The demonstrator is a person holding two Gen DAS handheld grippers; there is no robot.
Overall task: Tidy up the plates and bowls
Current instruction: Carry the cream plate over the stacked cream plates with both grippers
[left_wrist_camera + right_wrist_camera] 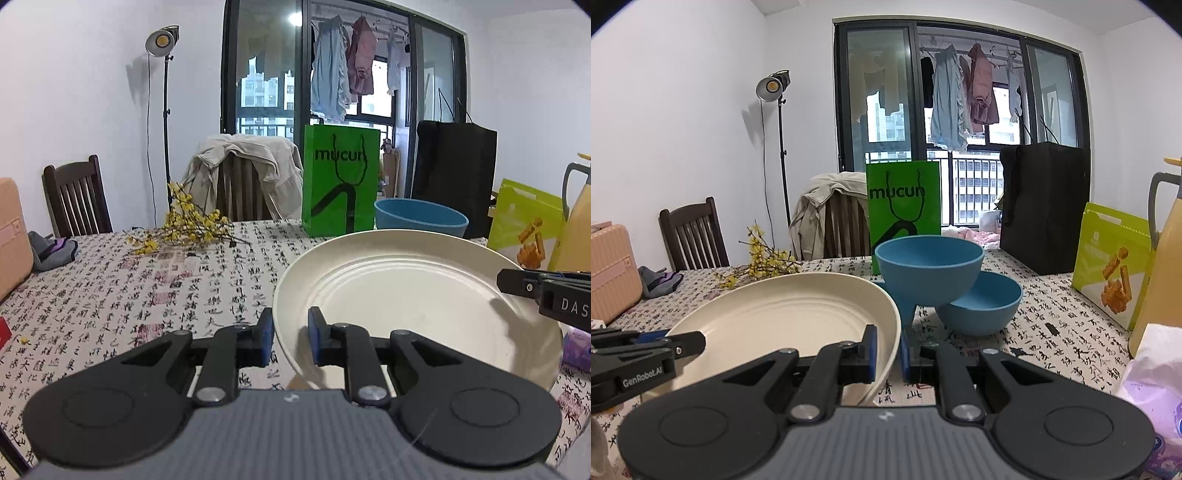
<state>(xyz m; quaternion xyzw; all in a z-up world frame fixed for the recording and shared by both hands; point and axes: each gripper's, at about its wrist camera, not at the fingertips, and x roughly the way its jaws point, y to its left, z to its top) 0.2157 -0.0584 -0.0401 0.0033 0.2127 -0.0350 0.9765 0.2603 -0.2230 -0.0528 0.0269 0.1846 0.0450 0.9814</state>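
A cream plate (417, 306) (783, 317) hangs just above the tablecloth, held by both grippers. My left gripper (291, 328) is shut on its left rim, with a blue pad on each side of the edge. My right gripper (888, 343) is shut on the opposite rim. Each gripper shows in the other's view: the right gripper (517, 284) and the left gripper (690, 341). Behind the plate, a blue bowl (929, 266) rests tilted on the rim of a second blue bowl (982, 306). Only one blue bowl (421, 218) shows above the plate in the left wrist view.
A green paper bag (905, 206) and a black bag (1045, 206) stand at the table's far edge. A yellow-green box (1108, 266) and a yellow jug (1160, 266) stand at the right, a purple packet (1152, 387) near right. Yellow flowers (184, 221) and a pink case (609, 273) lie left.
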